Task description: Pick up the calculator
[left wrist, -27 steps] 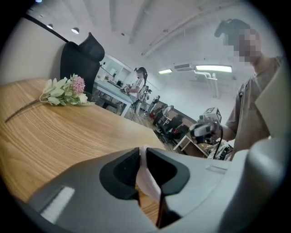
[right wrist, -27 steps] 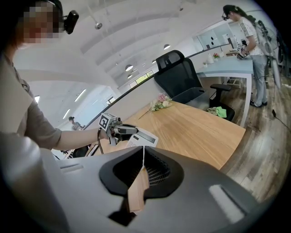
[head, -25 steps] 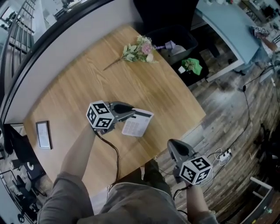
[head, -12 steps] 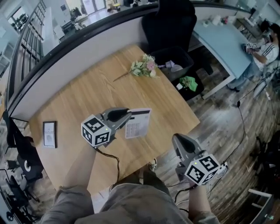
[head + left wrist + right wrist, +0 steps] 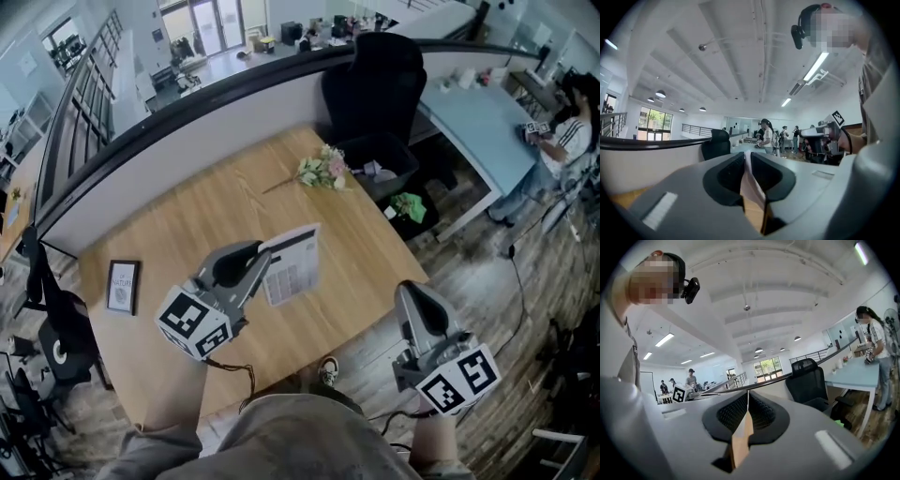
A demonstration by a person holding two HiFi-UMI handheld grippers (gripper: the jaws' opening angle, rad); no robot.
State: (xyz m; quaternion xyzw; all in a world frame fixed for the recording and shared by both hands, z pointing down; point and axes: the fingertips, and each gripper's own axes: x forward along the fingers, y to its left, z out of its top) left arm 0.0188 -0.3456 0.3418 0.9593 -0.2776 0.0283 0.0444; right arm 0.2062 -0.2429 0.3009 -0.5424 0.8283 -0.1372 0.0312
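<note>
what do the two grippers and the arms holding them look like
The left gripper and right gripper are smooth grey plastic shells tapering to a beak, with black textured pads inside. Each carries a white cube with black square markers. A black cable trails from the left one. The shirt is grey-brown.

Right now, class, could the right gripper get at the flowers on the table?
Probably yes: the right gripper holds nothing, and only bare table lies between it and the flowers.

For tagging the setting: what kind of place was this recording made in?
Probably an open-plan office: a black office chair by the wooden table, a long pale blue desk, and people standing farther off.
</note>
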